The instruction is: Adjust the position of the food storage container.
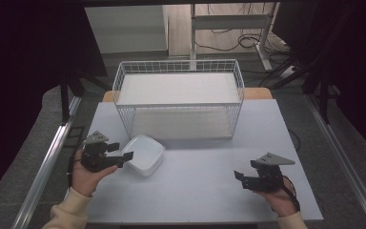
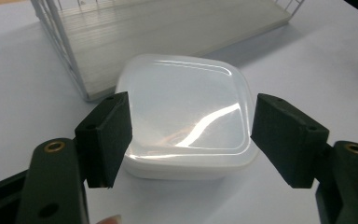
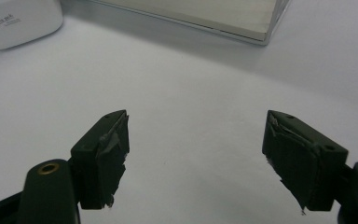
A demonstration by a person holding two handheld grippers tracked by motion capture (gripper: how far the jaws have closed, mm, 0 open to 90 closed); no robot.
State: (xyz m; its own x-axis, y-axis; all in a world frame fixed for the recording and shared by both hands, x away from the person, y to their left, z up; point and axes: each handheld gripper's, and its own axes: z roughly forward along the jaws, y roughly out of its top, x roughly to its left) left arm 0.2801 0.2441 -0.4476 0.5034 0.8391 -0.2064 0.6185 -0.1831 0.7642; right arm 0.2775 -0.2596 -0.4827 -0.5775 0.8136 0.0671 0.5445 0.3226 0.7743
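**White lidded container framed by the left tongs beside the wire basket**

A white, square plastic container with rounded corners [image 1: 144,153] is seen on the grey bench [image 1: 205,191], towards its left side, just in front of the front left corner of a white wire basket [image 1: 178,98]. The lid is on the container, and a bright reflection is carried across it in the left gripper view [image 2: 186,114].

The left tongs [image 1: 121,153] are held in the person's left hand [image 1: 86,174] at the container's near left edge. In the left gripper view the two black jaws are set wide, one at each side of the container, and the pads are not seen to press on its walls; whether the left pad touches the rim cannot be told.

The right tongs [image 1: 240,179] are held in the right hand [image 1: 281,200] over the bare right part of the bench, well apart from the container. Their jaws are spread open with nothing between them [image 3: 196,154]; worn, frayed padding is seen on both pads. The container's corner is caught at the upper left of the right gripper view [image 3: 18,21], with the basket's base behind [image 3: 205,14].
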